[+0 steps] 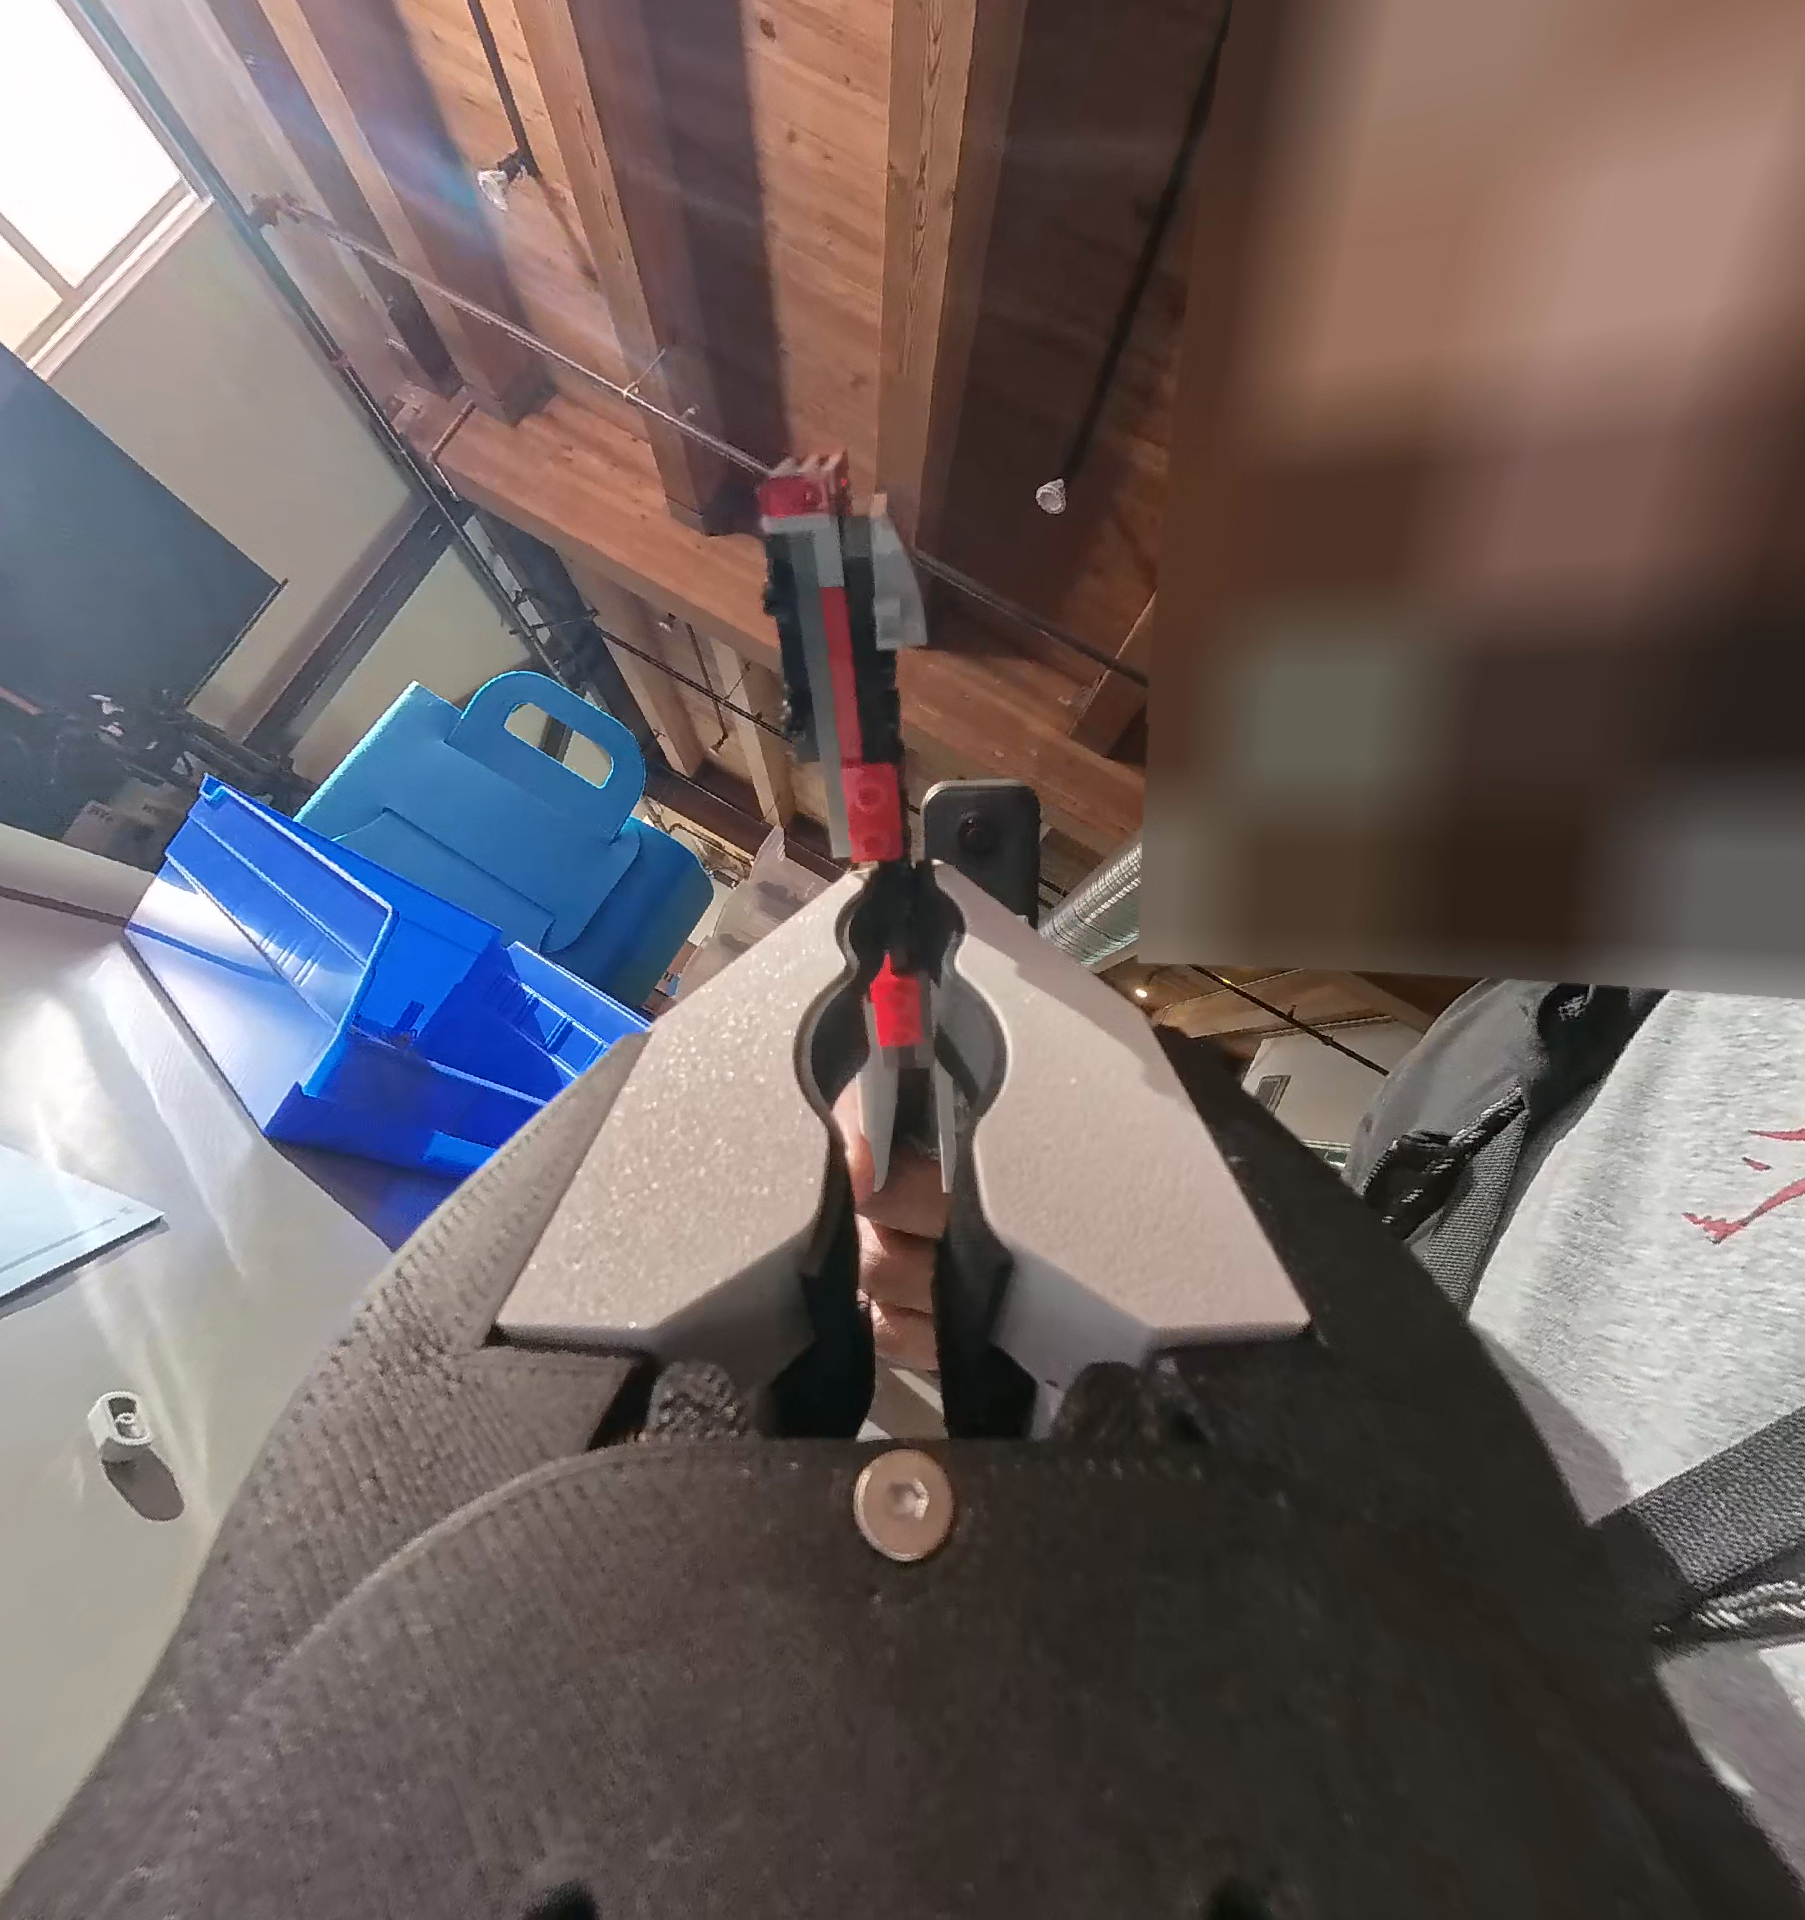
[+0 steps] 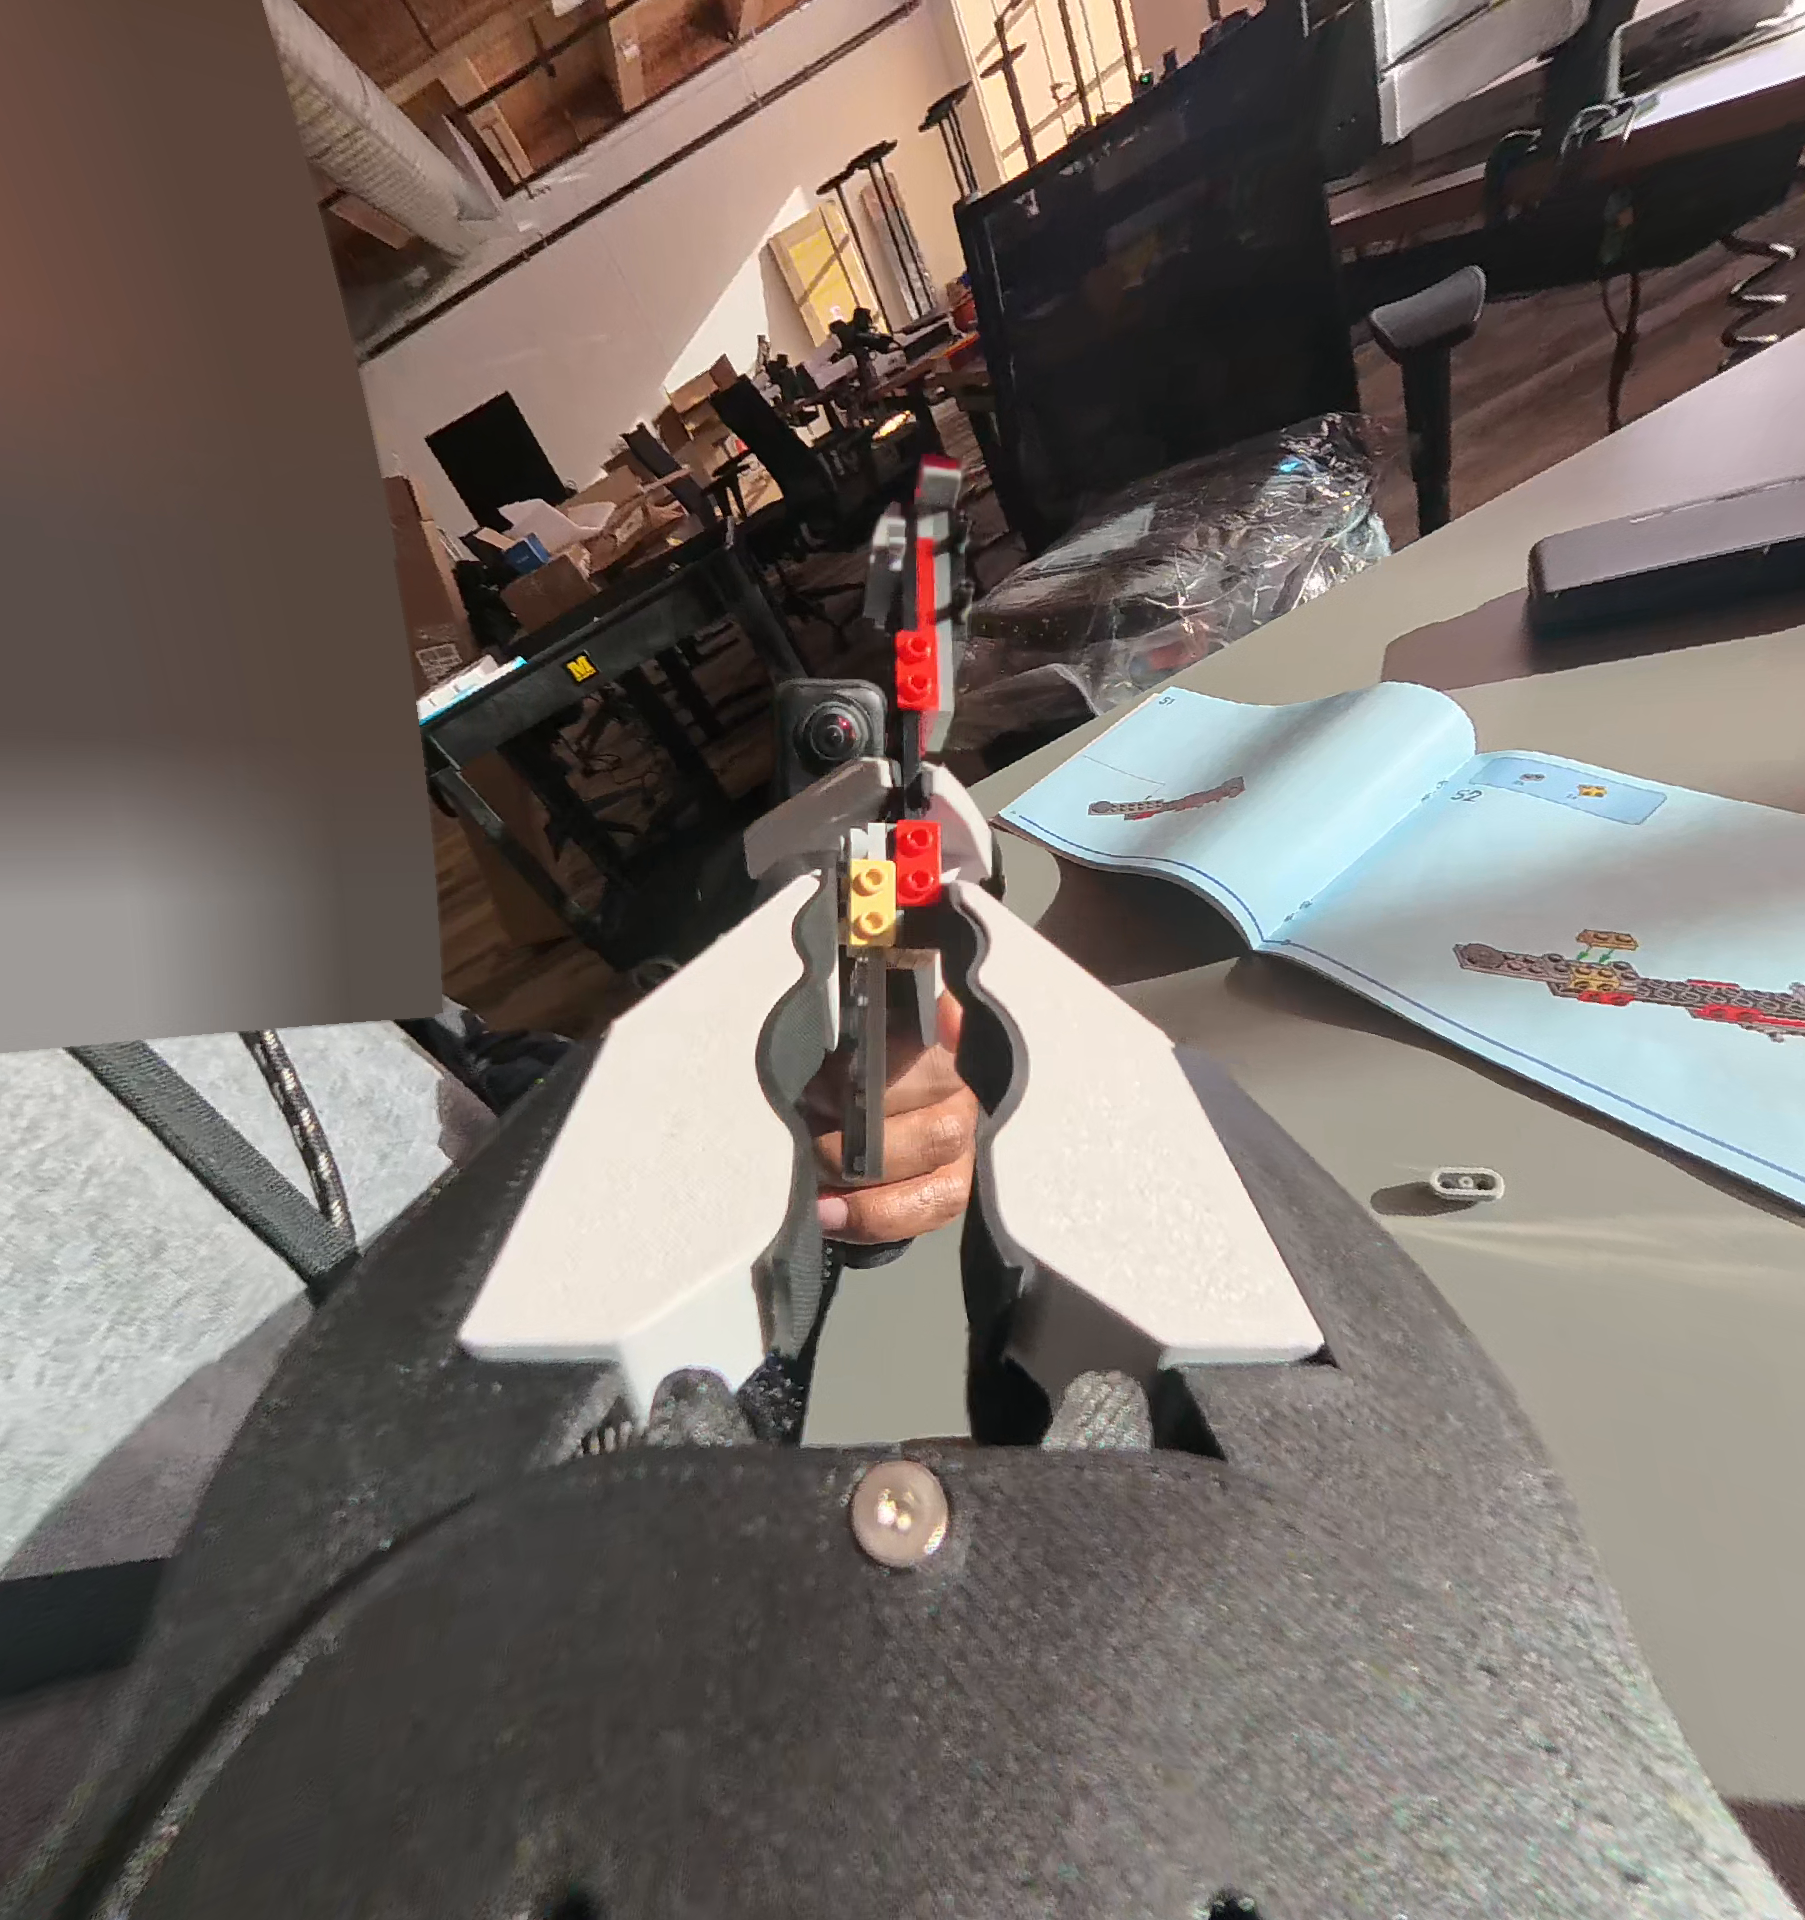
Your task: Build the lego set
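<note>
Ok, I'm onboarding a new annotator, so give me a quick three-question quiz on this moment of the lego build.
1. True or false: both grippers are shut on the lego model.
2. Which colour is the small brick beside the red brick at the right gripper? A green, B yellow, C blue.
3. What lies open on the table in the right wrist view?

Key
1. True: the left gripper and the right one each clamp it.
2. B.
3. The booklet, with a loose grey piece near it.
</note>
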The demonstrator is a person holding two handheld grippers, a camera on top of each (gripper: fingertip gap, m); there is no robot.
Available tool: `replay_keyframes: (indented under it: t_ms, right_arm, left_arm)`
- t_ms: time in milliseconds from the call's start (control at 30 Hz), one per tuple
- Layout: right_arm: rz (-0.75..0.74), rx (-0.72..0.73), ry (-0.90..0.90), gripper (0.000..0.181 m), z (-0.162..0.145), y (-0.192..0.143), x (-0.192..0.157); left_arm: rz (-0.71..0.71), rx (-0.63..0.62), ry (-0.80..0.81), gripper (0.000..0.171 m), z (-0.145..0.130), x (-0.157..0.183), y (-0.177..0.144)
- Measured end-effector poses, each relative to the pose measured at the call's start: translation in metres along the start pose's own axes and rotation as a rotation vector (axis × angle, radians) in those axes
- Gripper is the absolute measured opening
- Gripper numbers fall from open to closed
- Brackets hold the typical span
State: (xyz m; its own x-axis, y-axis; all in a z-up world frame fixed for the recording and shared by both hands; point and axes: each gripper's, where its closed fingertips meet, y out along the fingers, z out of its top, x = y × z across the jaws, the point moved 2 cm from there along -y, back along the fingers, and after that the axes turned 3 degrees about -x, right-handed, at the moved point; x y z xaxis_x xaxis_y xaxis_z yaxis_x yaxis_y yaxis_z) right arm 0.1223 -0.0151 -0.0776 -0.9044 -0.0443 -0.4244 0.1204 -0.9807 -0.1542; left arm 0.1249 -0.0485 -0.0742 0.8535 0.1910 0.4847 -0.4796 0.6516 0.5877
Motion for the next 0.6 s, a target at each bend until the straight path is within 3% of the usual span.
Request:
replay_keyframes:
  t_ms: [367, 467, 533, 600]
  right_arm:
    - [0.029, 0.013, 0.080, 0.020, -0.006, -0.001, 0.008]
    - [0.010, 0.003, 0.127, 0.021, -0.012, -0.005, 0.020]
    - [-0.016, -0.023, 0.138, 0.034, -0.018, -0.011, 0.029]
    - [-0.051, -0.061, 0.121, 0.037, -0.025, -0.019, 0.038]
  left_arm:
    - [0.032, -0.035, -0.046, 0.006, -0.006, -0.008, 0.001]
    - [0.097, -0.087, -0.087, 0.005, -0.013, -0.021, 0.003]
    - [0.179, -0.115, -0.176, 0.005, -0.016, -0.035, 0.005]
    - [0.273, -0.159, -0.272, 0.005, -0.023, -0.049, 0.005]
